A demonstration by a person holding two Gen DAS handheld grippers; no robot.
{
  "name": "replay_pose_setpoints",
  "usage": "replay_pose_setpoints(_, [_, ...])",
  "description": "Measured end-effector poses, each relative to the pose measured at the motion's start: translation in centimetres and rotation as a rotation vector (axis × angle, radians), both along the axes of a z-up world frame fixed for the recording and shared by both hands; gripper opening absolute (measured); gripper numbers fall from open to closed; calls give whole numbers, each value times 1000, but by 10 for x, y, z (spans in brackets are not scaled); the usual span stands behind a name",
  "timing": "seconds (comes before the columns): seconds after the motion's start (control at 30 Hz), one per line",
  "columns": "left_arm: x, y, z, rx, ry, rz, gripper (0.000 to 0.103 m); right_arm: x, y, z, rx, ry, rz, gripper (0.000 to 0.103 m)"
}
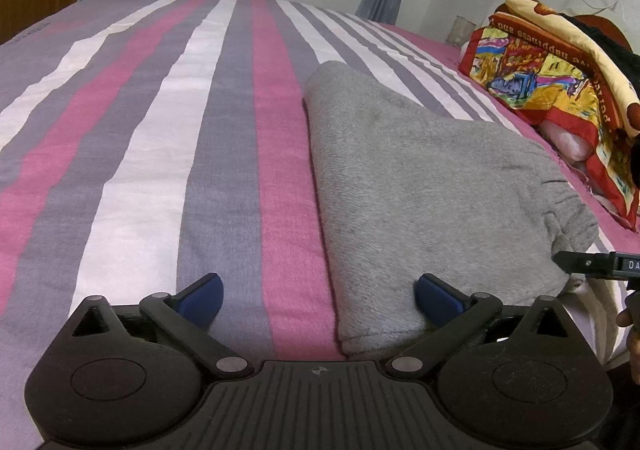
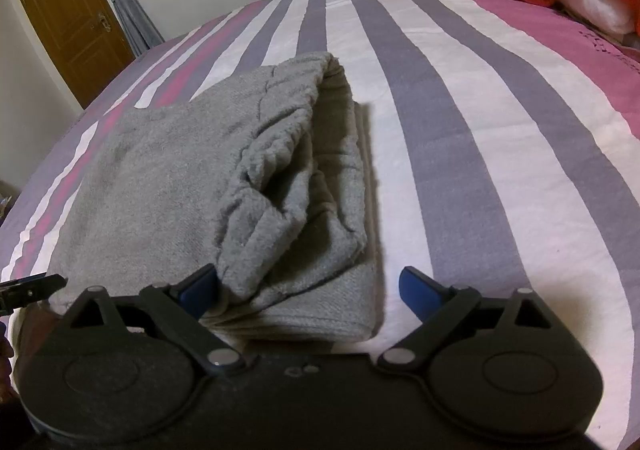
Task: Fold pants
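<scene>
The grey fleece pants (image 1: pixel 420 185) lie folded into a thick stack on the striped bed. In the right wrist view the pants (image 2: pixel 192 169) show their elastic waistband end, with the layers gaping toward me. My left gripper (image 1: pixel 318 298) is open, its jaws wide, at the near left corner of the stack; the right blue pad (image 1: pixel 434 296) rests against the cloth. My right gripper (image 2: pixel 308 290) is open, straddling the near right corner of the stack without closing on it. The right gripper's tip also shows in the left wrist view (image 1: pixel 592 264).
The bed sheet (image 1: pixel 160 137) has pink, grey and white stripes. A colourful folded quilt (image 1: pixel 552 85) and a pillow lie at the head of the bed on the right. A wooden door (image 2: pixel 68 17), curtains and a window stand beyond the bed.
</scene>
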State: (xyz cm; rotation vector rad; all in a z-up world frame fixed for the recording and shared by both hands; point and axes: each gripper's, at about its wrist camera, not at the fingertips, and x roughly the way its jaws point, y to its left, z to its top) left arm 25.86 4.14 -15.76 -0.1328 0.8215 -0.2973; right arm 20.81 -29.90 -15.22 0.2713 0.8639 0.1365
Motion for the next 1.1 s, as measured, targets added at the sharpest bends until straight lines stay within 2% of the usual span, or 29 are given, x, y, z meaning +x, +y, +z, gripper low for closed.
replay_pose_setpoints(0.93, [9, 2, 2, 3, 4, -40, 103, 2, -12, 4, 43, 1, 42, 97])
replay_pose_setpoints(1.03, [14, 5, 2, -28, 13, -62, 103, 2, -16, 4, 80, 0, 49, 97])
replay_pose_setpoints(1.1, [20, 12, 0, -92, 36, -82, 100, 5, -24, 3, 142, 6, 64, 96])
